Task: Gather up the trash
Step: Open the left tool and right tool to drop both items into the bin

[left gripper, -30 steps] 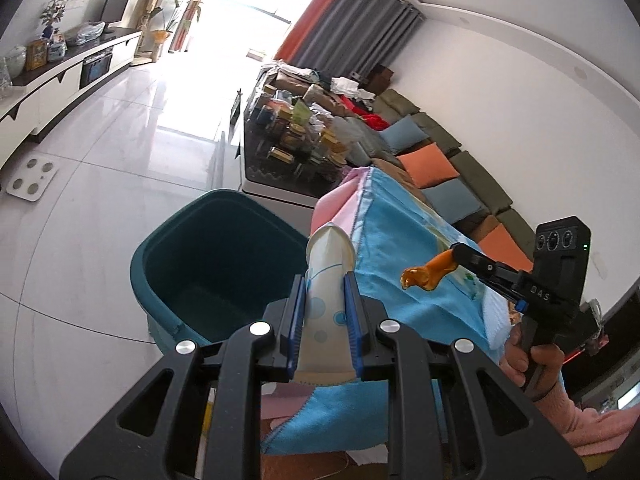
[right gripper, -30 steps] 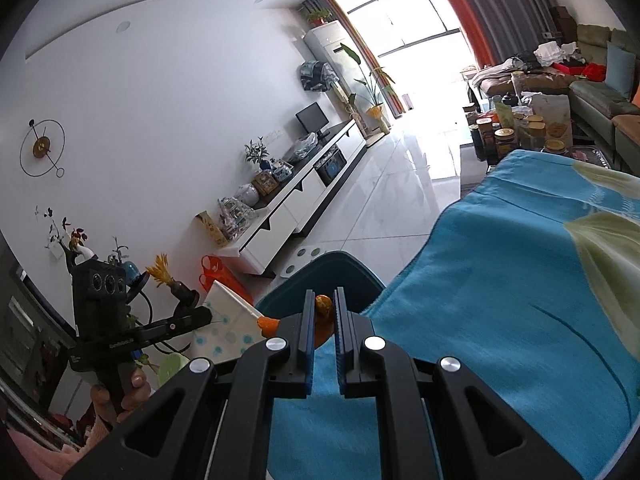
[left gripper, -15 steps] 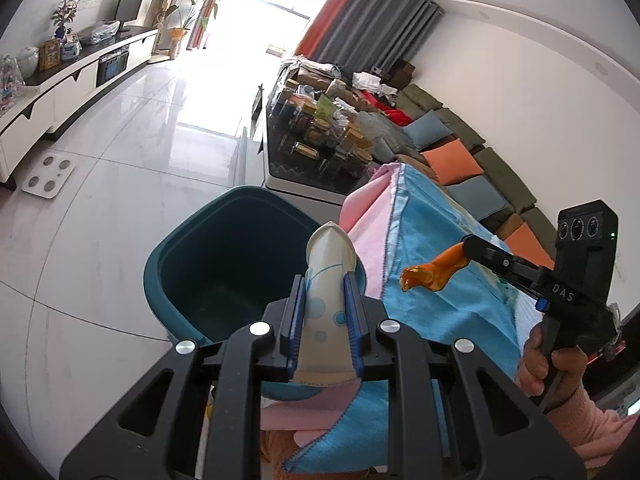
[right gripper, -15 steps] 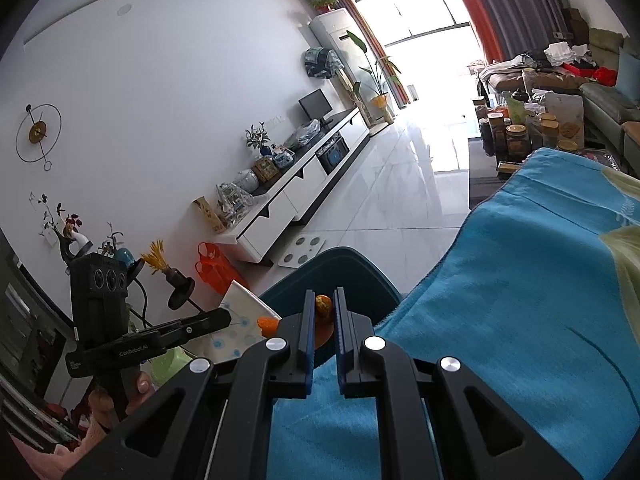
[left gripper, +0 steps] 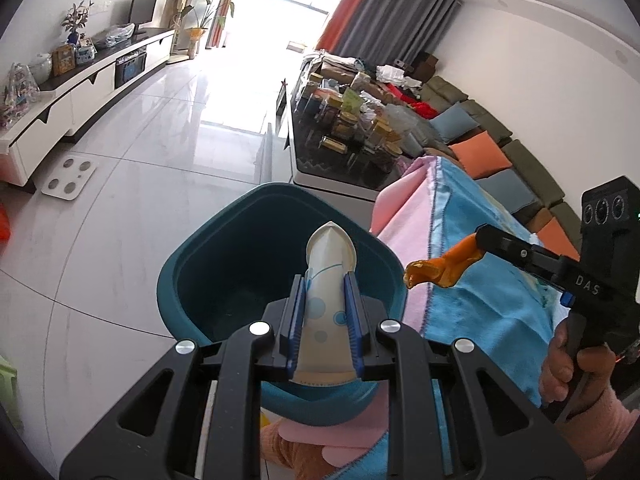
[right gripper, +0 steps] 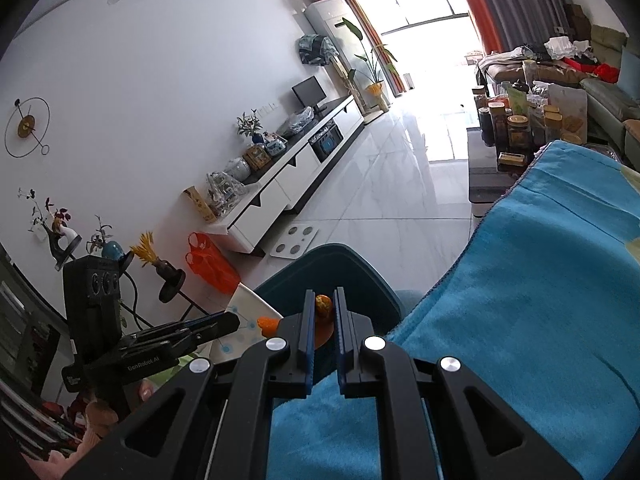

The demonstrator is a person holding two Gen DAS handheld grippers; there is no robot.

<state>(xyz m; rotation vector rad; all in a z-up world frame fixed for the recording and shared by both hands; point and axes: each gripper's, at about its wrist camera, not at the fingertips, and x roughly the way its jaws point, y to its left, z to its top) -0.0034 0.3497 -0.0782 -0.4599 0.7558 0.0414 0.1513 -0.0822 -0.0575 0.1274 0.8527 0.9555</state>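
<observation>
Left gripper (left gripper: 325, 292) clamped on flattened paper cup (left gripper: 329, 280), held above teal bin (left gripper: 180, 280), over its near rim. Right gripper (right gripper: 323, 312) clenched on orange peel (left gripper: 440, 266), also level with bin, just off its right rim, over blue blanket (right gripper: 520, 300). Beyond bin: white scale (left gripper: 70, 179) on floor, cluttered coffee table (left gripper: 340, 168) behind.

We see our left gripper (left gripper: 325, 300) in black plastic with blue pads (left gripper: 296, 320) and silver screws (left gripper: 259, 328). Our right gripper (right gripper: 323, 312) matches, marked "DAS"; beside it, a pink sleeve (left gripper: 600, 428) covers our wrist.
</observation>
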